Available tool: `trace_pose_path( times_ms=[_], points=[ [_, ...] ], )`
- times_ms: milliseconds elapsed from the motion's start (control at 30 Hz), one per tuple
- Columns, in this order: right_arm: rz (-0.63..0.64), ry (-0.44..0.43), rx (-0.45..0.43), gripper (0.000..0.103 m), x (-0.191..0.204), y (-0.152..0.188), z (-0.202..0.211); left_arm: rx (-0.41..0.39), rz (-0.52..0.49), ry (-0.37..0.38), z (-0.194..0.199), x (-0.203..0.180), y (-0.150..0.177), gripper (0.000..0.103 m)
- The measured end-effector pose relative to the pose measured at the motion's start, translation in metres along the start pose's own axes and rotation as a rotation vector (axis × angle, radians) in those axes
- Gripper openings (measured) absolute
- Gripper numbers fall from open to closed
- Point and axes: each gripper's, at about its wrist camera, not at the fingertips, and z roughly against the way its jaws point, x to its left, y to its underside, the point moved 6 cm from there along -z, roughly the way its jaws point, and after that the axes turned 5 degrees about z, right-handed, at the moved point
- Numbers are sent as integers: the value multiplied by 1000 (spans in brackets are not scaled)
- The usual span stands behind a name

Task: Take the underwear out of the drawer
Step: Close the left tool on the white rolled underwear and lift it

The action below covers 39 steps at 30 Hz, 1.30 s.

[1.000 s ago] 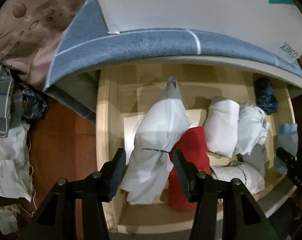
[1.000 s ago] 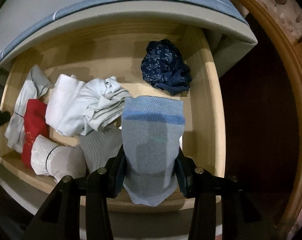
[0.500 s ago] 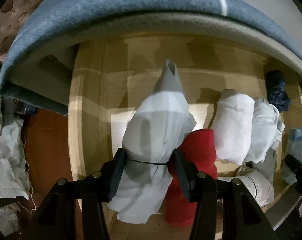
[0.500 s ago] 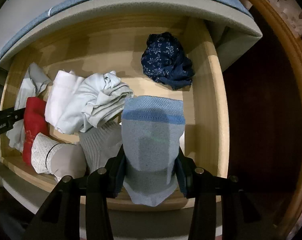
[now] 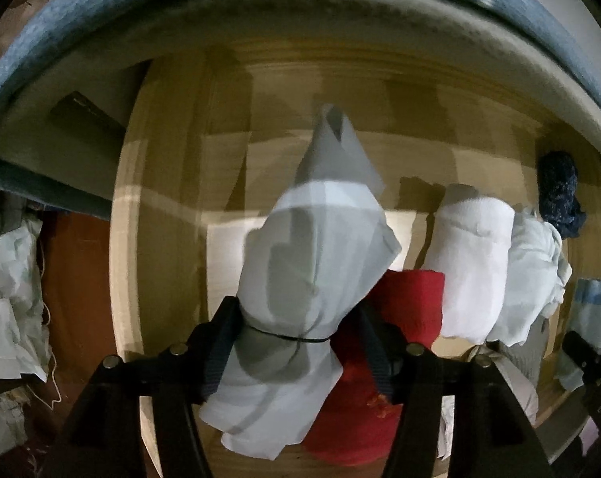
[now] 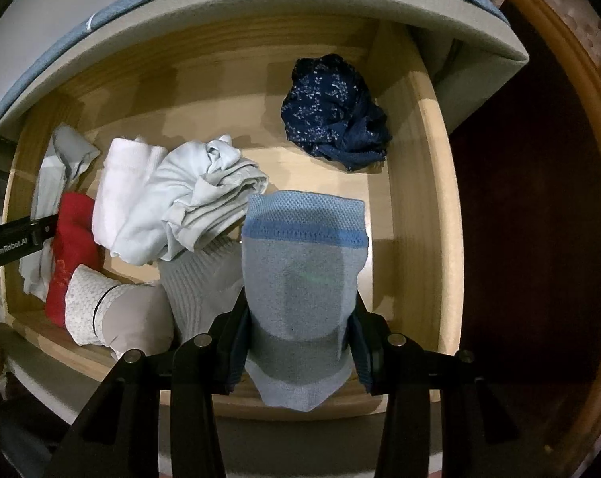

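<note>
An open wooden drawer (image 5: 157,215) (image 6: 428,183) holds folded underwear. My left gripper (image 5: 296,342) is shut on a pale grey-white folded piece (image 5: 312,263) at the drawer's left end. A red piece (image 5: 404,318) lies just right of it. My right gripper (image 6: 298,342) is shut on a grey piece with a blue band (image 6: 304,279) near the drawer's front right. The left gripper's body (image 6: 14,245) shows at the left edge of the right wrist view.
White rolled pieces (image 6: 141,207) (image 5: 475,263), a crumpled pale piece (image 6: 213,187), a patterned white piece (image 6: 101,310) and a dark blue crumpled piece (image 6: 336,111) (image 5: 559,195) lie in the drawer. A blue-edged mattress (image 5: 260,4) overhangs it. Clothes (image 5: 10,279) lie on the floor at left.
My left gripper has moved forward and deeper over the drawer, still gripping the pale piece. My right gripper holds the grey-blue piece with only a slight shift.
</note>
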Motion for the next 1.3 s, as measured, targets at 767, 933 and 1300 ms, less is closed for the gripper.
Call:
trace_pose_path(
  times_ms=[767,933,1300],
  points=[
    [-24,-24,-9,41,-7,-3,-3,121,93,38,23,11,3,34],
    [-26,-21,-15,41,-9,-2,-3,182,104,76,36,11,2,34],
    [-29,-22,-19,41,-5,0,3,230,67,103,72,-4,13,34]
  ],
)
